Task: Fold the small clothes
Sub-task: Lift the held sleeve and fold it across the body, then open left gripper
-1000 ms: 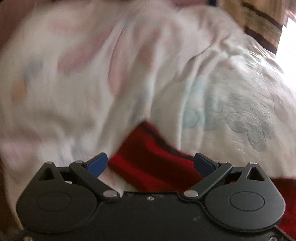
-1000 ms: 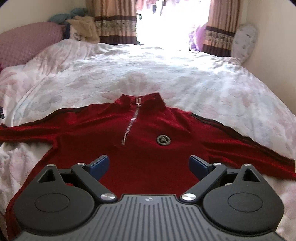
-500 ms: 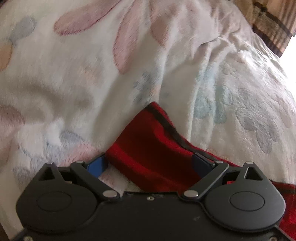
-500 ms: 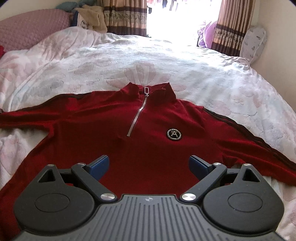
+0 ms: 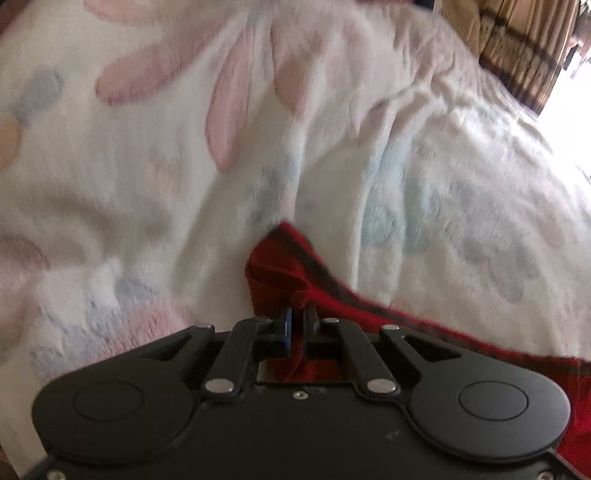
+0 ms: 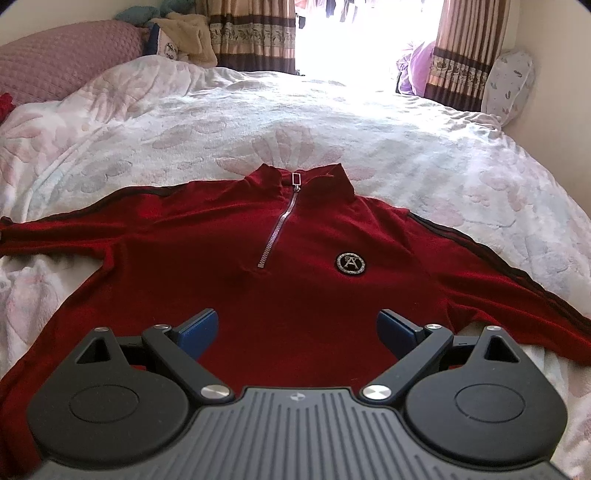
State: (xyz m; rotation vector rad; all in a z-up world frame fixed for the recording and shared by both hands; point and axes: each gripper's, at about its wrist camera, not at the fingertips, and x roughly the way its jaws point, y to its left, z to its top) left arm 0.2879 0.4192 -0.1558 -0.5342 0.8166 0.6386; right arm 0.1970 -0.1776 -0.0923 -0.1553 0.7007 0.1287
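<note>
One claw, the left claw (image 5: 297,318), has just clamped the red sleeve (image 5: 280,269).

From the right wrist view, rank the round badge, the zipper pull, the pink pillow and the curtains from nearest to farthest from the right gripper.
Order out from the right gripper:
1. Round badge, on the red top's chest, just right of centre.
2. Zipper pull, at the collar, centre.
3. Pink pillow, far left on the bed.
4. Curtains, along the back by the bright window.

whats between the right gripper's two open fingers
Only the red top, lying flat on the blanket below the right gripper; the right wrist view shows it.
</note>
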